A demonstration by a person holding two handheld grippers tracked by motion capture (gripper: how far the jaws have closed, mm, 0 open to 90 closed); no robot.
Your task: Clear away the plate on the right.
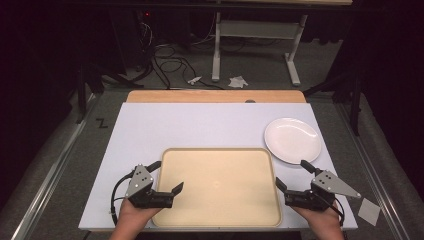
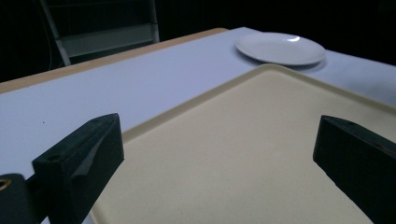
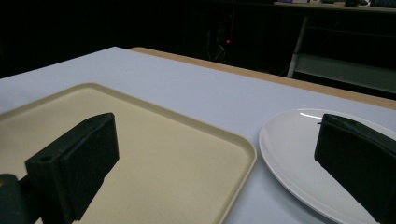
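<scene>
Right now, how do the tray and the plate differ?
The tray is beige and rectangular with rounded corners; the plate is white and round. The tray is clearly larger and lies between both grippers; the plate sits apart at its far right corner. Both lie flat on the table, nothing on them.

Light falls from overhead onto the pale lavender surface (image 1: pixel 200 125), while the room behind sinks into near black. The round white ceramic plate (image 2: pixel 280 48) carries a small bright glint. Both gripper views look dim and slightly soft, their close black jaws blurred, shadows faint.
</scene>
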